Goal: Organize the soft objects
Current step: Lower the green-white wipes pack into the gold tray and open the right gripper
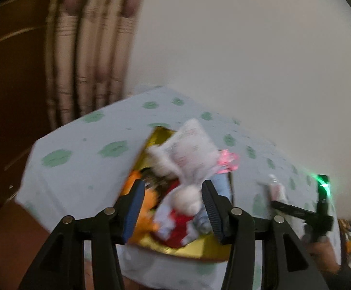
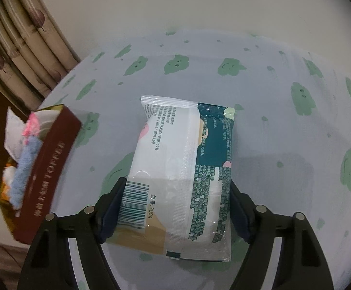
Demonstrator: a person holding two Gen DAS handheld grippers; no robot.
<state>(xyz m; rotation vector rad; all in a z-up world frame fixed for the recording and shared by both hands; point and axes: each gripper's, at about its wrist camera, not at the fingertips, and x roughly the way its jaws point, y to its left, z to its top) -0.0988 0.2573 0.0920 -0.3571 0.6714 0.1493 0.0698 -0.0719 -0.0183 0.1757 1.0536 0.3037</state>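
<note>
Between my right gripper's (image 2: 175, 213) fingers sits the wet-wipe pack (image 2: 182, 176), squeezed on both long edges, above the tablecloth (image 2: 284, 125). I judge I am carrying it to the box (image 2: 47, 176), at nine o'clock, already full of soft toys (image 1: 187, 169). My left gripper (image 1: 173, 207) hovers open over that box, holding nothing. Next I must swing left and release inside.

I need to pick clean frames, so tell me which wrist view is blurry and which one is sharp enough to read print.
Left wrist view: motion-smeared, the box of soft toys and the tablecloth streaked. Right wrist view: mostly sharp, barcode and print on the wipes pack legible; only the box at left is slightly blurred.
</note>
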